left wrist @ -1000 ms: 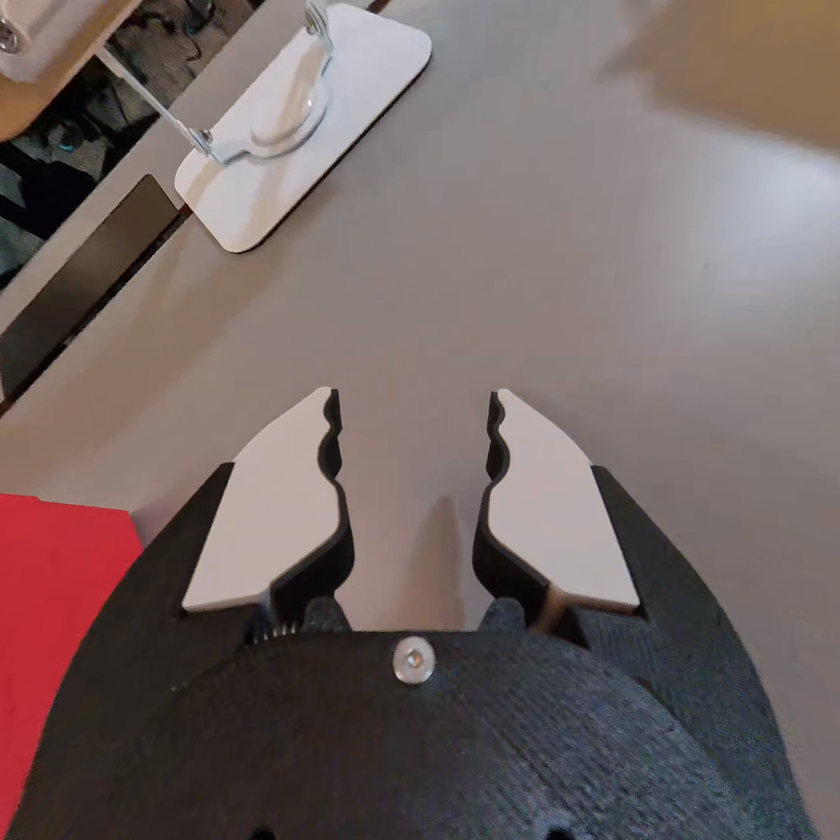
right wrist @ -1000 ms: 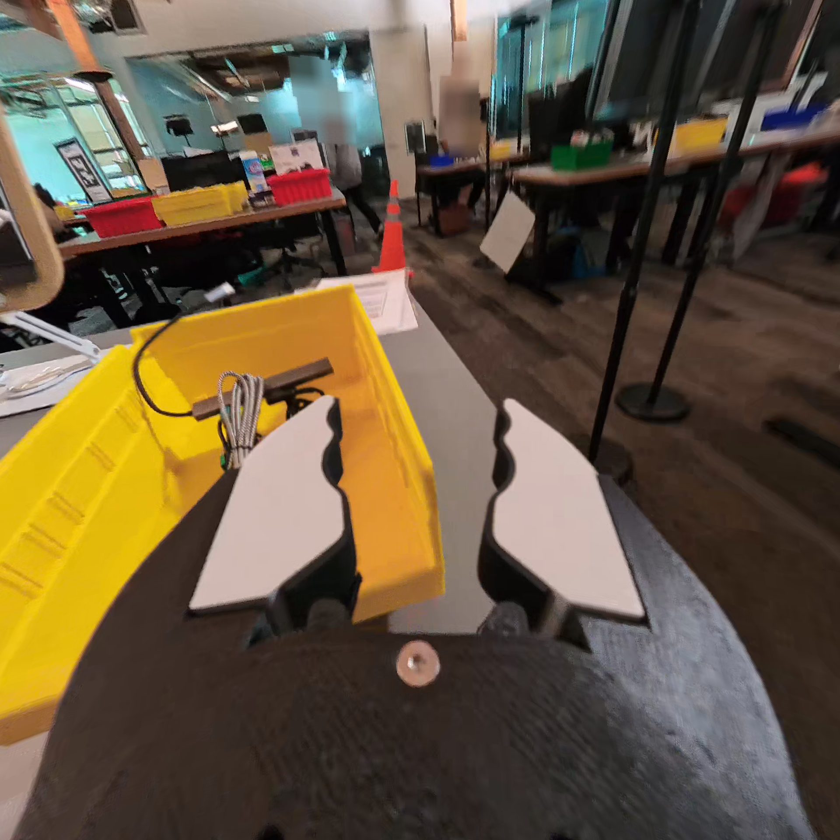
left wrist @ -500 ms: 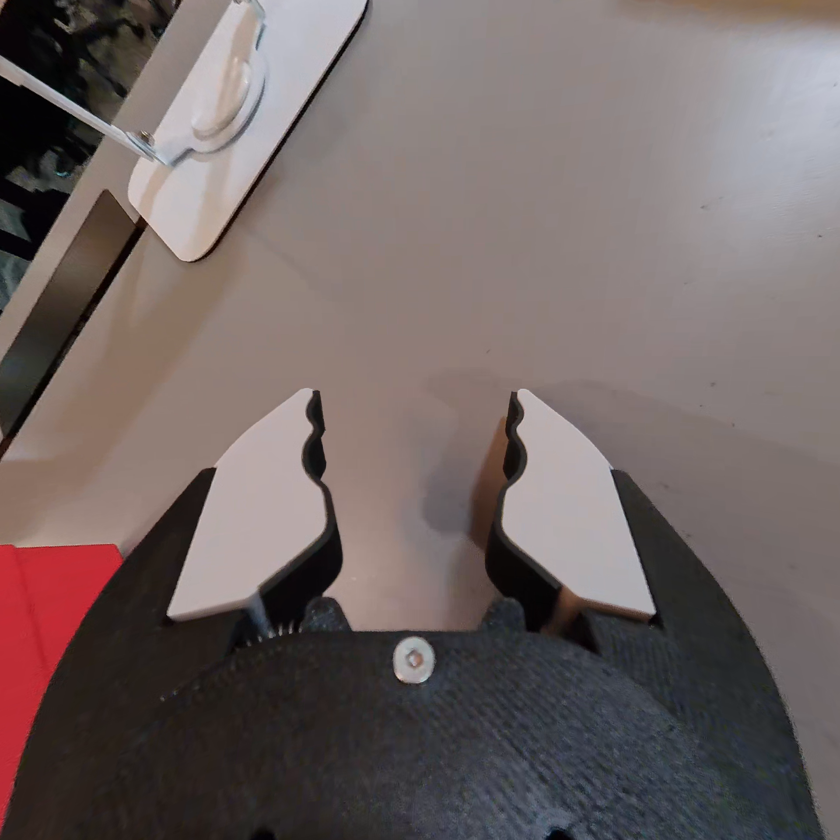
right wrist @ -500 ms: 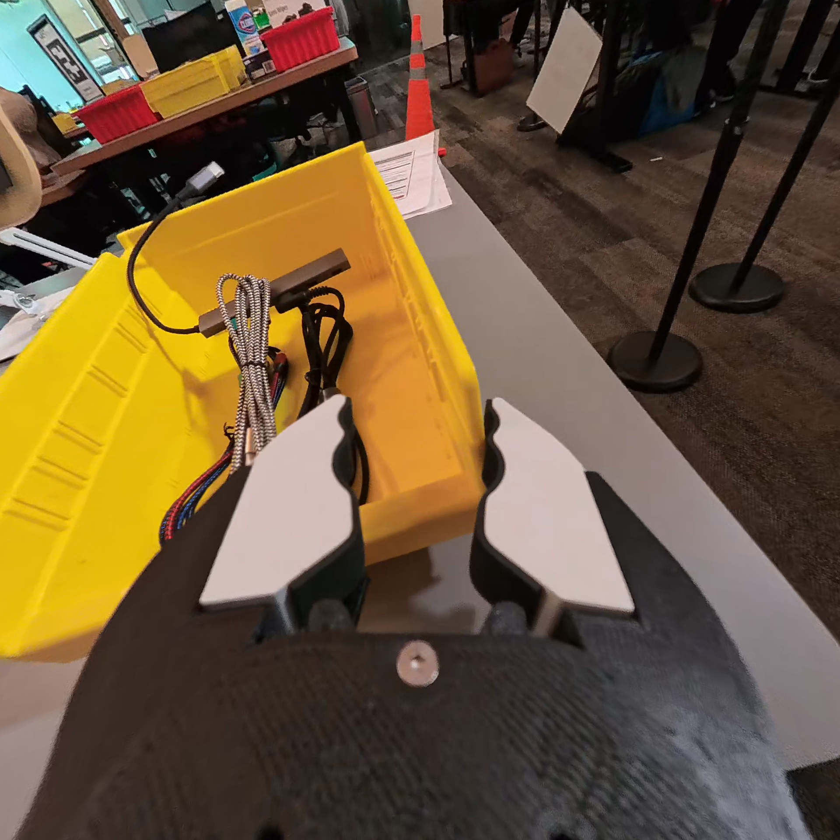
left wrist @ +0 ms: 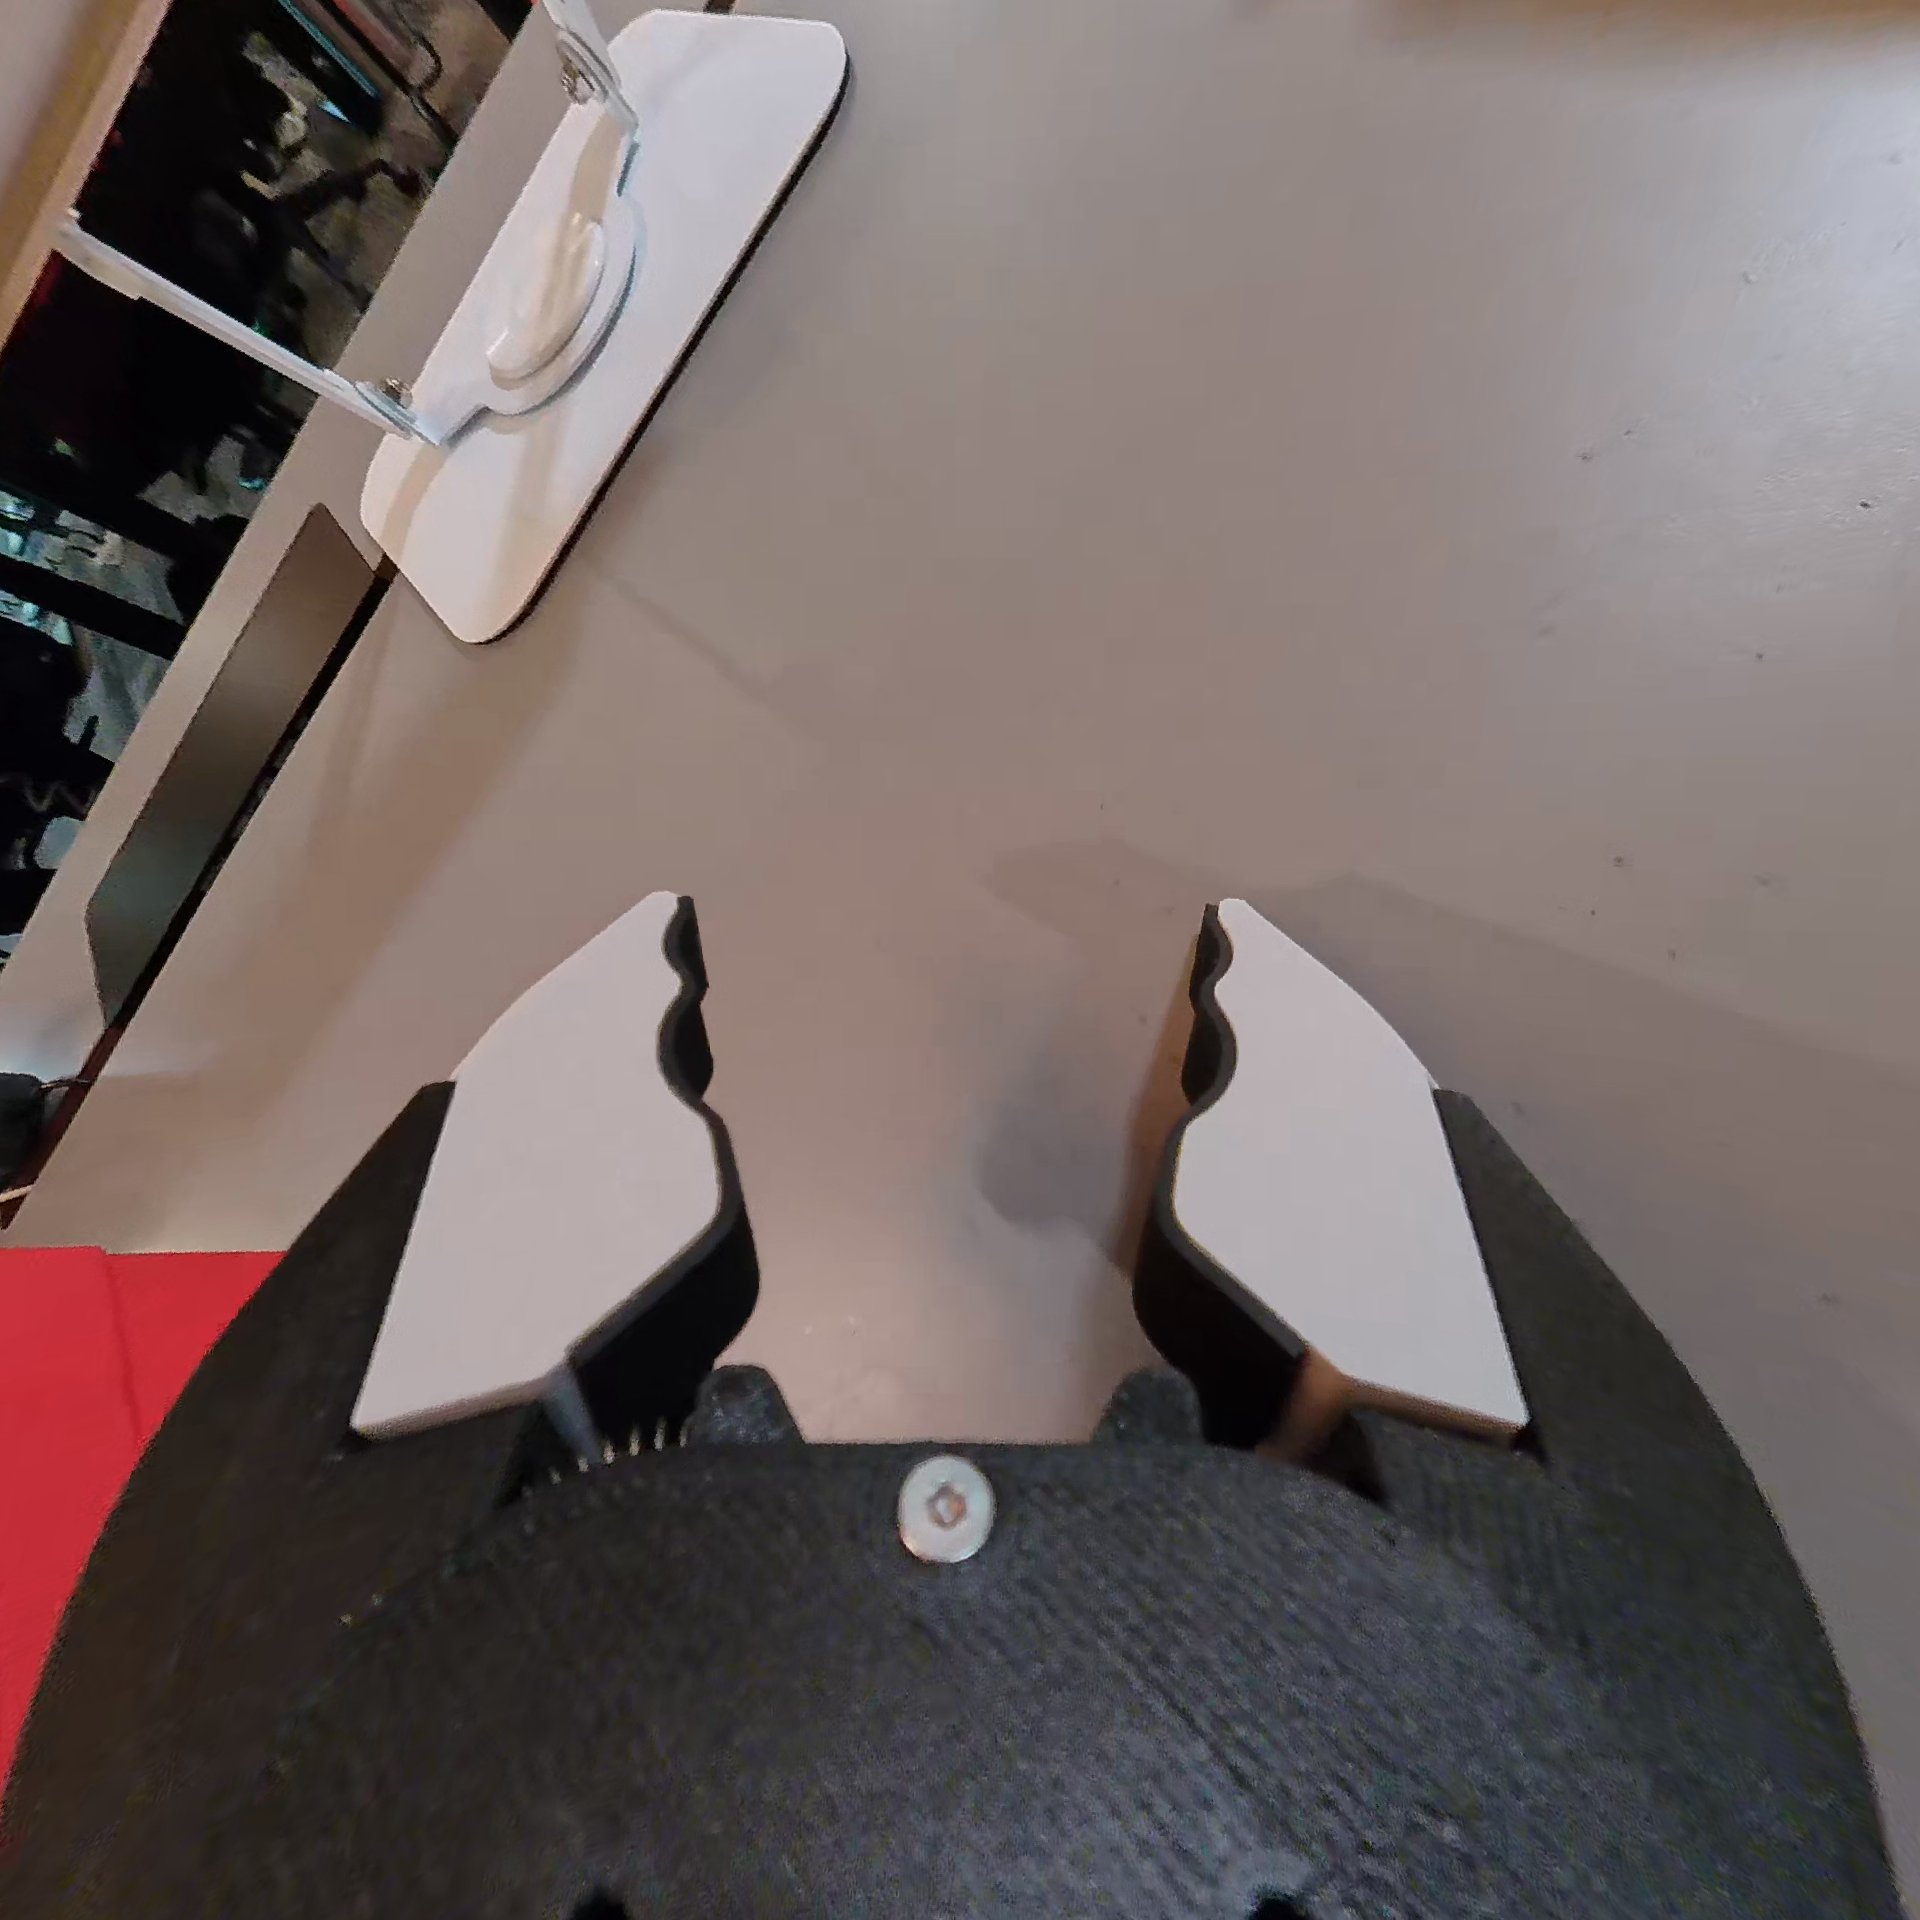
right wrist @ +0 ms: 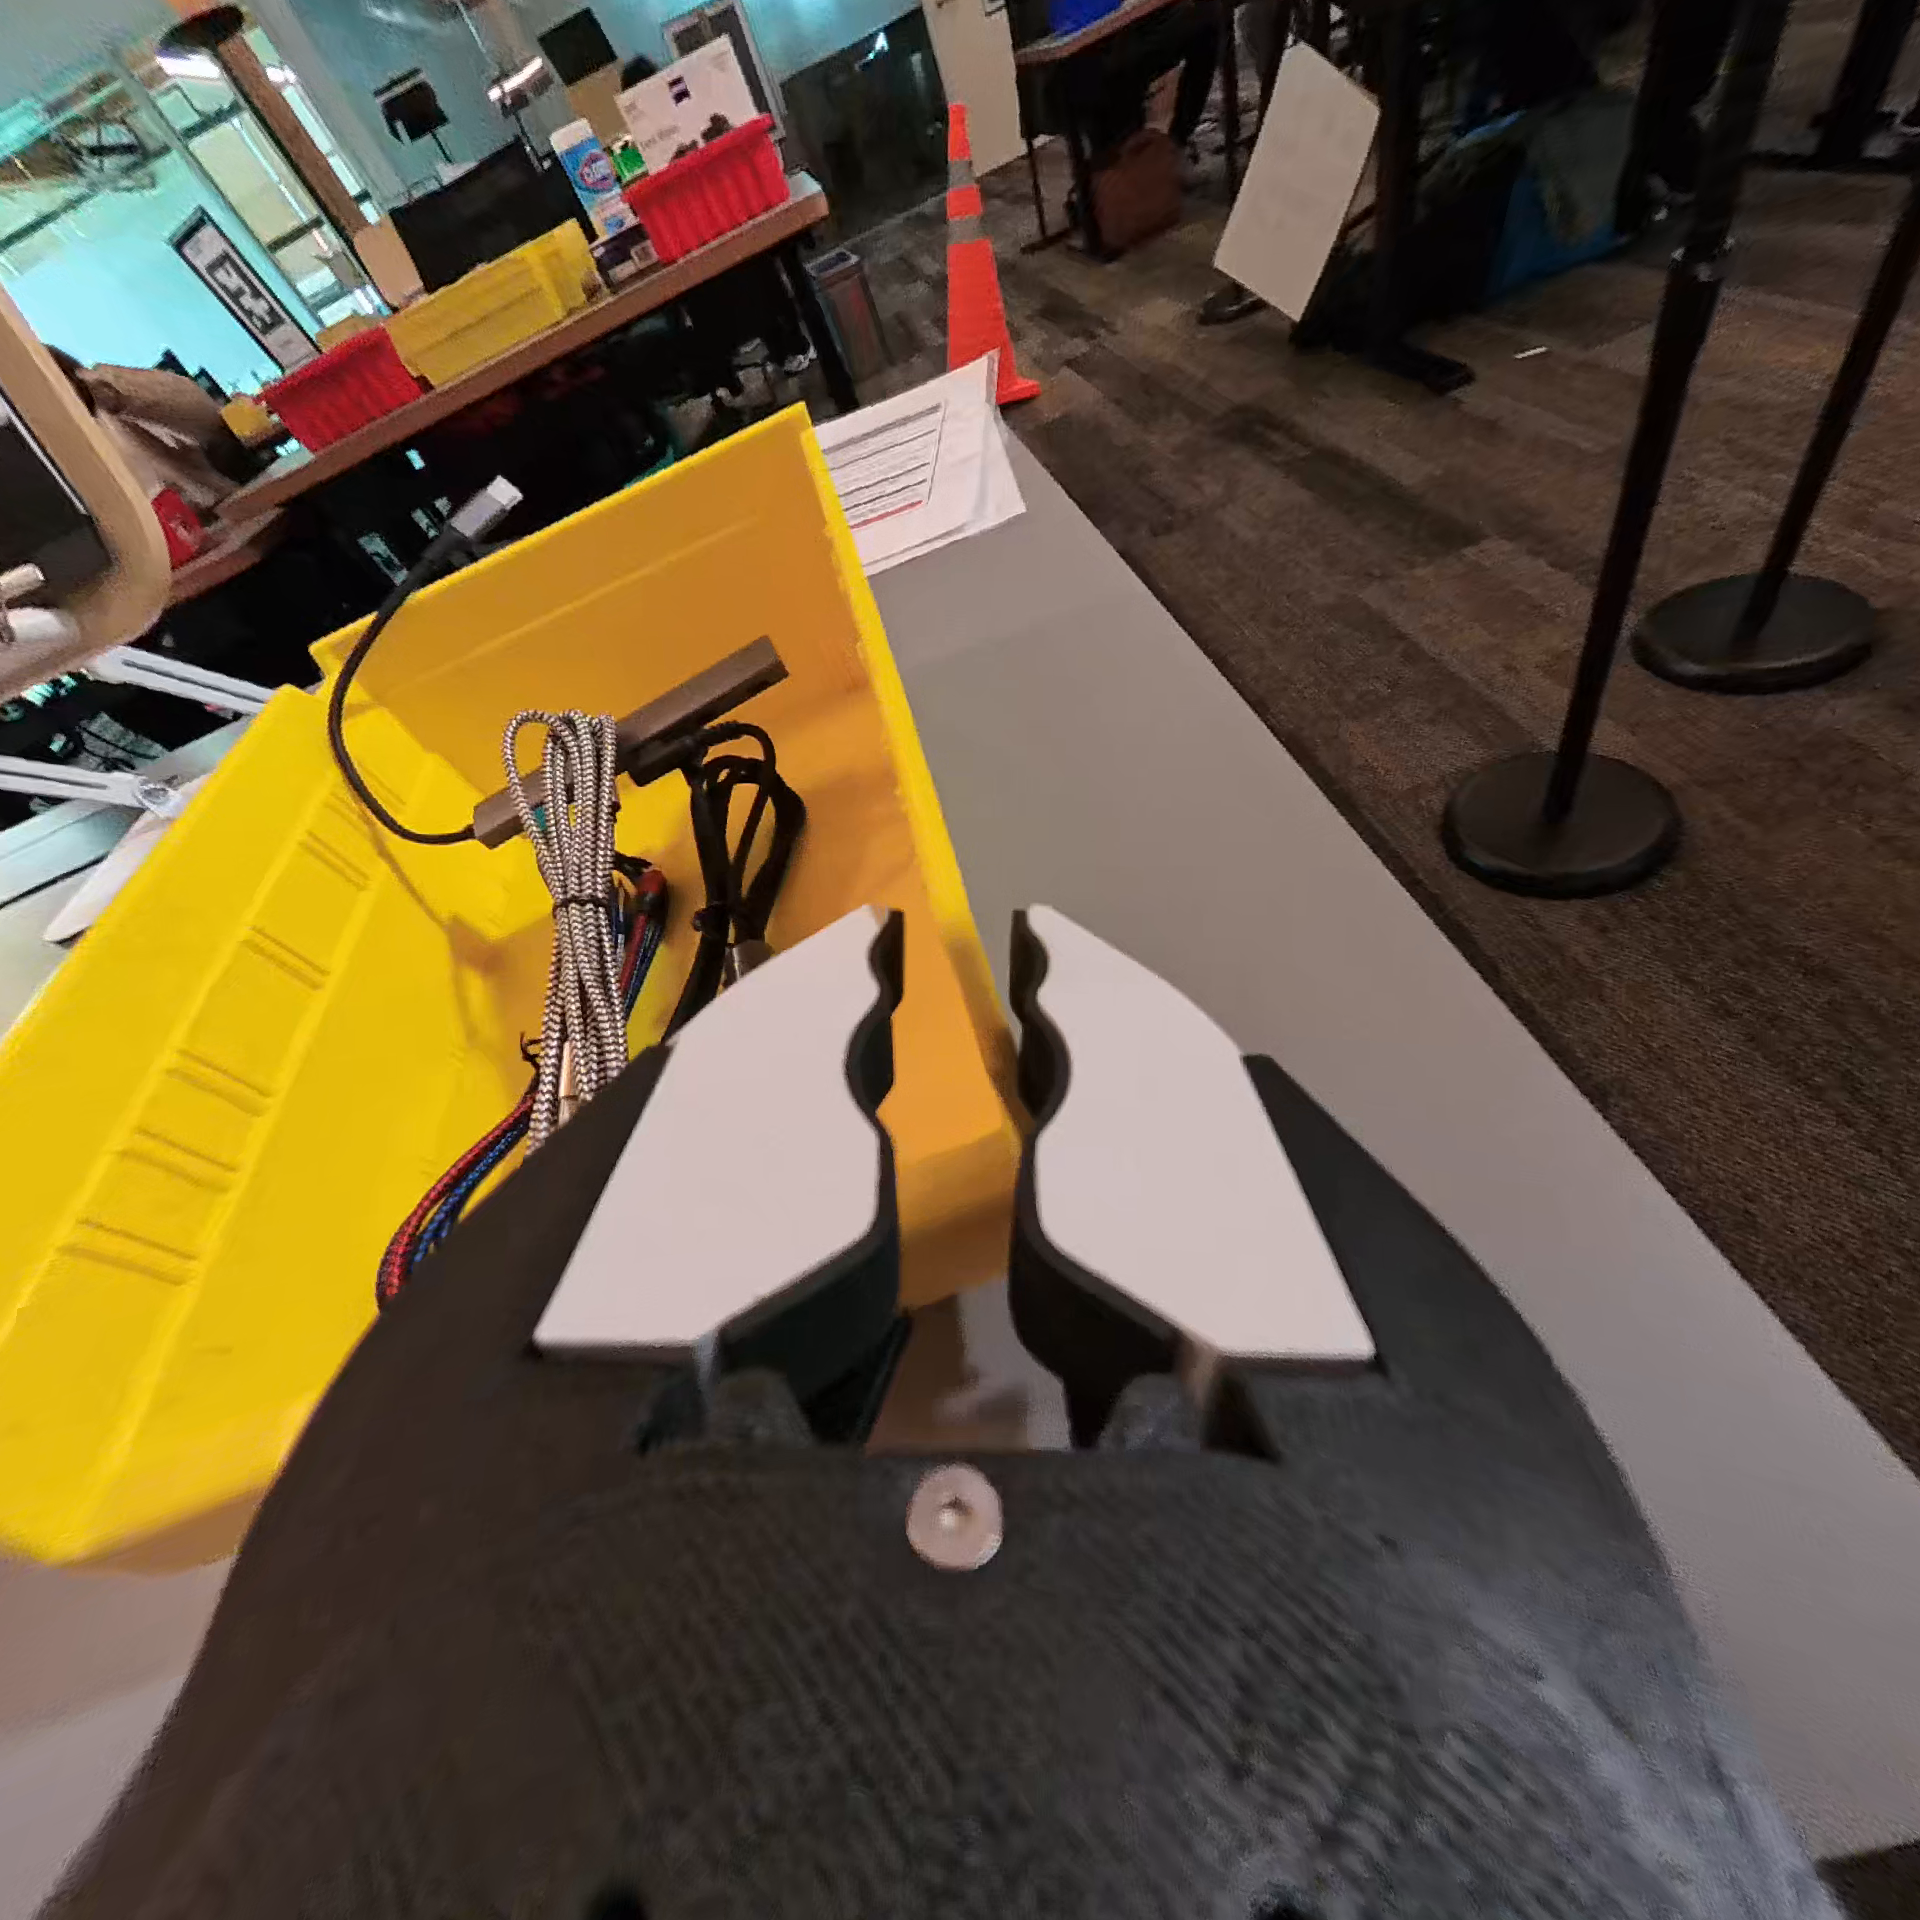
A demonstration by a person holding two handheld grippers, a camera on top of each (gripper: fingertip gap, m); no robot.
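**Grey table, two grippers, one yellow bin**

Open workroom beyond, with carpet, stanchion bases [right wrist: 1558,821], an orange cone [right wrist: 971,260], and far tables carrying red and yellow bins. Nearer, a grey table [left wrist: 1195,520] with a white stand base [left wrist: 613,312] at its far left edge and something red [left wrist: 94,1455] at the near left.

Left gripper [left wrist: 951,914]: pitched steeply down over bare tabletop, fingers spread wide, nothing between them, shadow just beneath.

Right gripper [right wrist: 956,920]: angled forward and slightly down at the near right corner of a yellow bin [right wrist: 208,1039]. Fingers drawn close with a narrow gap, astride the bin's right wall near that corner, left finger inside, right finger outside; contact with the wall cannot be told.

In the bin: a braided silver cable [right wrist: 577,894], a black cable [right wrist: 743,821], red and blue cords [right wrist: 457,1184], a grey hub [right wrist: 665,722] propped on top. Printed paper [right wrist: 925,478] on the table past the bin.
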